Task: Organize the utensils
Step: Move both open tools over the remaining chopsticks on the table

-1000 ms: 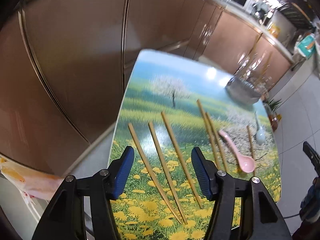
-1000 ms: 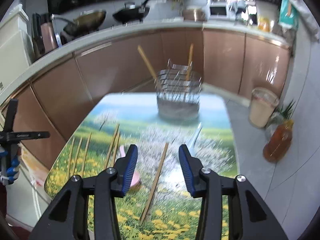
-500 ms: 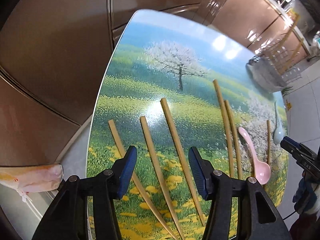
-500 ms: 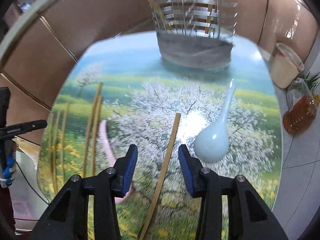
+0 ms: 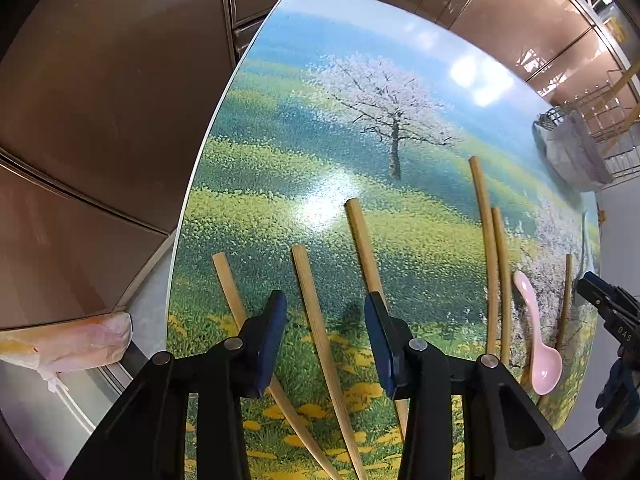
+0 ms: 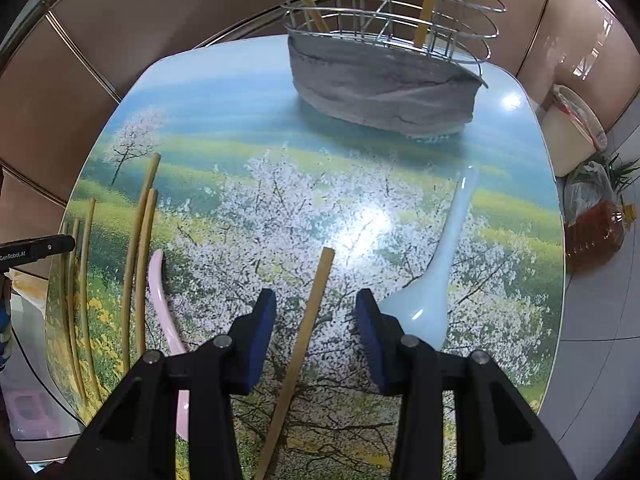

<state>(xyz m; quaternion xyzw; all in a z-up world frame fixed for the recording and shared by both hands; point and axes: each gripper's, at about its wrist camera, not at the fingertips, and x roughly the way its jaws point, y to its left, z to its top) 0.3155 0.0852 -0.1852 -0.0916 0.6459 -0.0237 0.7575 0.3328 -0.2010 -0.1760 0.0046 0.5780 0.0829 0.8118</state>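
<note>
left gripper [image 5: 324, 320] jaws spread over tan bamboo chopstick [image 5: 320, 340] | right gripper [image 6: 316, 316] jaws spread astride lone bamboo chopstick [image 6: 308, 320]

The wire basket [image 5: 600, 128] runs off the right edge of the left wrist view, so its far side is lost, and in the right wrist view its top is cut by the frame. The pink spoon [image 6: 164, 308] has its bowl hidden behind the right gripper [image 6: 316, 320]. The lone chopstick [image 6: 304, 344] between that gripper's fingers leaves the bottom edge. Under the left gripper [image 5: 325, 330], three chopsticks [image 5: 320, 340] lose their near ends. Whether either gripper touches the table [image 6: 240, 92] cannot be told.
</note>
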